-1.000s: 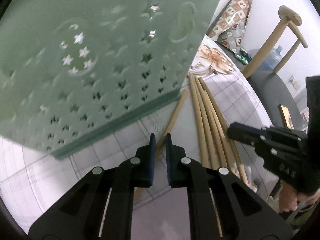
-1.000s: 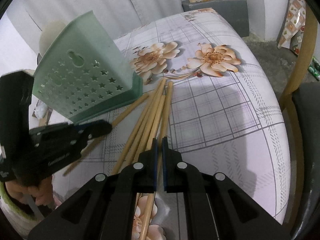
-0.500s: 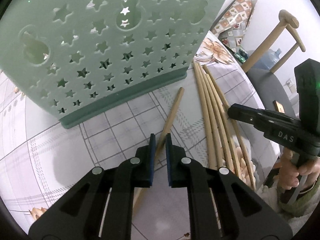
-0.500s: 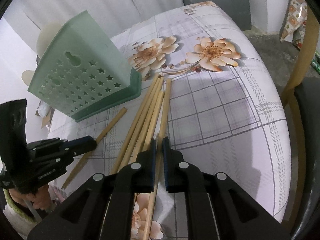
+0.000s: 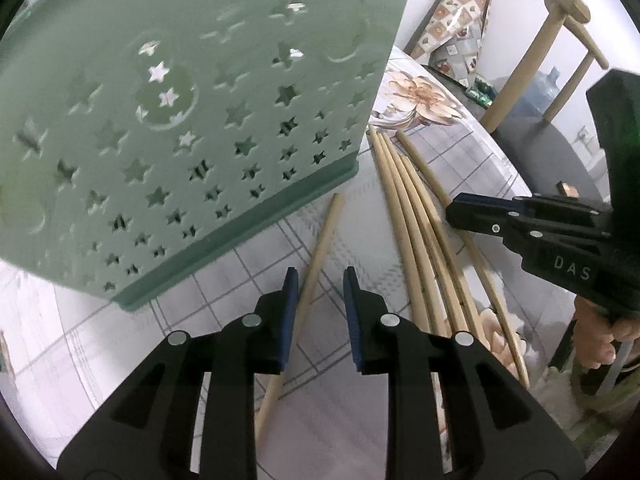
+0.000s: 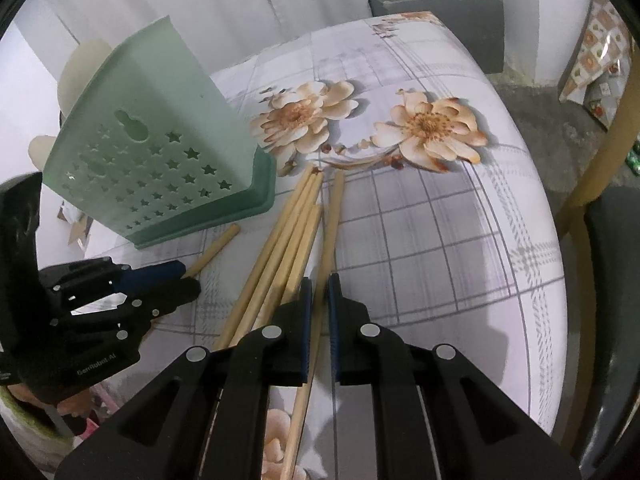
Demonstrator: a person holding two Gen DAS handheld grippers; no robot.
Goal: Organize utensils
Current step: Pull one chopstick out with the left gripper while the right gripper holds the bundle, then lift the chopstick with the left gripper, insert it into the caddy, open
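A pale green utensil holder with star-shaped holes stands on the flowered tablecloth, also seen as the holder in the right wrist view. One wooden chopstick lies apart near its base. My left gripper is over it, jaws opening, the stick between the pads without being pressed. Several more chopsticks lie in a bundle to the right. My right gripper is shut on the rightmost chopstick, which still rests on the cloth. The left gripper shows at the left there.
The table curves down to an edge at the right and front. A wooden chair stands beyond it with a grey seat. A grey cabinet with small items is at the back. A person's hand holds the right gripper.
My left jaws have spread apart around the single chopstick, and the holder now looms closer in the left wrist view. The right jaws opened slightly, with a chopstick between them.
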